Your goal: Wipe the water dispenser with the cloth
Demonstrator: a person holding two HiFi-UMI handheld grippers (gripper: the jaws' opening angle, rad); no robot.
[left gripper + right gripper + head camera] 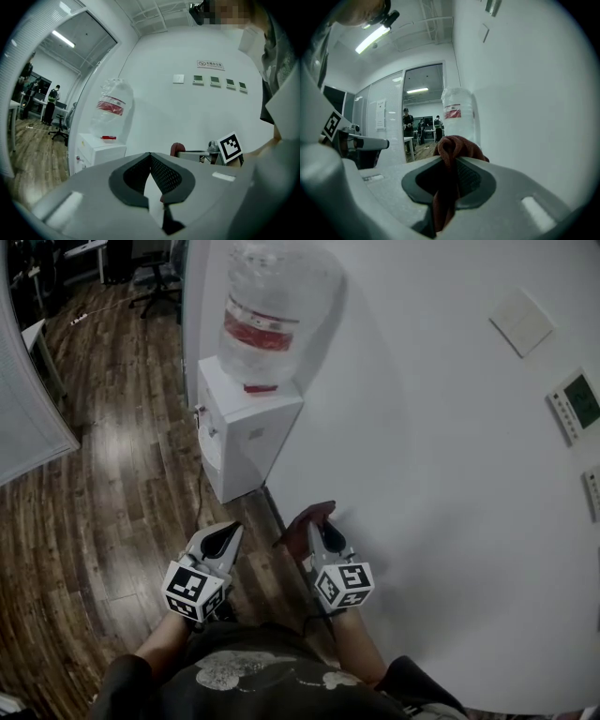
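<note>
The white water dispenser (246, 432) stands against the wall ahead, a clear bottle (272, 310) with a red label on top. It also shows in the left gripper view as the water dispenser (98, 150) and far off in the right gripper view as the bottle (458, 119). My right gripper (317, 519) is shut on a dark red cloth (302, 526), which bunches up out of the jaws as the cloth (454, 149). My left gripper (221, 536) is shut with nothing in it, jaw tips meeting. Both grippers hang low in front of me, well short of the dispenser.
A white wall (450, 474) runs along the right with a switch plate (521, 321) and control panels (576, 401). Wood floor (103, 502) spreads left. An office chair (155, 282) and desks stand far back. People stand in the far room (408, 123).
</note>
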